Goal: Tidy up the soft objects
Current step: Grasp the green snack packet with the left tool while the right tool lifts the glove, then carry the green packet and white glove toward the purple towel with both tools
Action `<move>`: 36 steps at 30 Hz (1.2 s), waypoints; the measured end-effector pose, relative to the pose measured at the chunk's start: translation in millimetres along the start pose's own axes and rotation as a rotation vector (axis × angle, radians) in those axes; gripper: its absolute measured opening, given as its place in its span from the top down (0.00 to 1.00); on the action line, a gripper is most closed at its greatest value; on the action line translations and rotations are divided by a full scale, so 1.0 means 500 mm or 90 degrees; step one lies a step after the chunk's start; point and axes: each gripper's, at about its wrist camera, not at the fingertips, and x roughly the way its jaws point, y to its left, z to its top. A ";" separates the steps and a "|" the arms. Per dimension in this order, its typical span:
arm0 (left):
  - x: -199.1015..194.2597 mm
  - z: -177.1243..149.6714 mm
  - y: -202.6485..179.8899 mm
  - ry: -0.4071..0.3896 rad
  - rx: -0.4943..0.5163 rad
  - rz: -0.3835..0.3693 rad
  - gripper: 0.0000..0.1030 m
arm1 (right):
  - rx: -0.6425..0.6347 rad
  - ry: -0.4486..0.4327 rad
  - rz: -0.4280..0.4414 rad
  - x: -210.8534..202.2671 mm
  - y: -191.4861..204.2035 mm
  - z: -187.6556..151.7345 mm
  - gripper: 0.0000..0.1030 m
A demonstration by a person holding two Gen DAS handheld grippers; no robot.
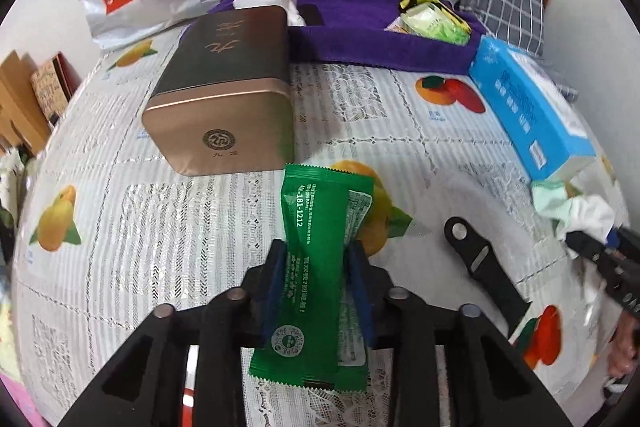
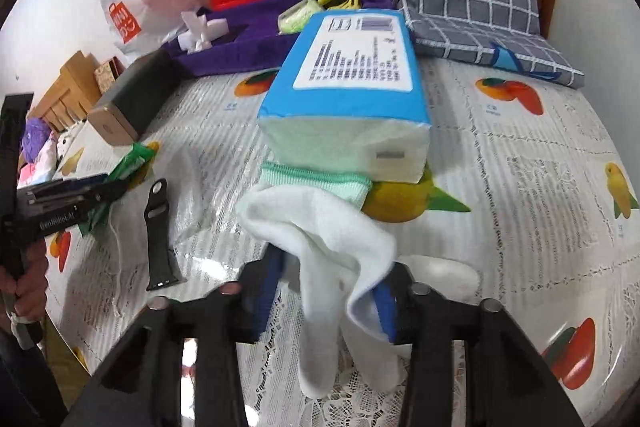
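In the left wrist view, the left tool (image 1: 318, 247) is seen narrowed onto a green packet (image 1: 320, 267), which is clamped between its blue pads above the worktop (image 1: 180, 219), just in front of a gold tin (image 1: 224, 99).

In the right wrist view, a white sock (image 2: 332, 247) is draped between the right tool's (image 2: 332, 267) part-open jaws, its green cuff touching a blue tissue pack (image 2: 348, 75); a firm grip cannot be told.

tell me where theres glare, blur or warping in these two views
Left wrist view: heavy fisheye bending, dark corners, green packet sharp. Right wrist view: same bending, glossy glare on the tablecloth, white sock slightly soft near the lens.
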 end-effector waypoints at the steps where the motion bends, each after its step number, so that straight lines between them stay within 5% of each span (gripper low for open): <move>1: -0.002 0.000 0.005 0.001 -0.006 -0.008 0.74 | -0.002 0.000 0.000 0.001 0.001 0.000 0.60; 6: -0.020 -0.004 0.018 -0.004 -0.020 -0.006 0.75 | 0.007 -0.014 0.022 -0.013 -0.007 0.005 0.78; 36: -0.200 0.074 0.016 -0.111 -0.028 -0.026 0.75 | -0.018 -0.119 0.068 -0.170 0.036 0.103 0.79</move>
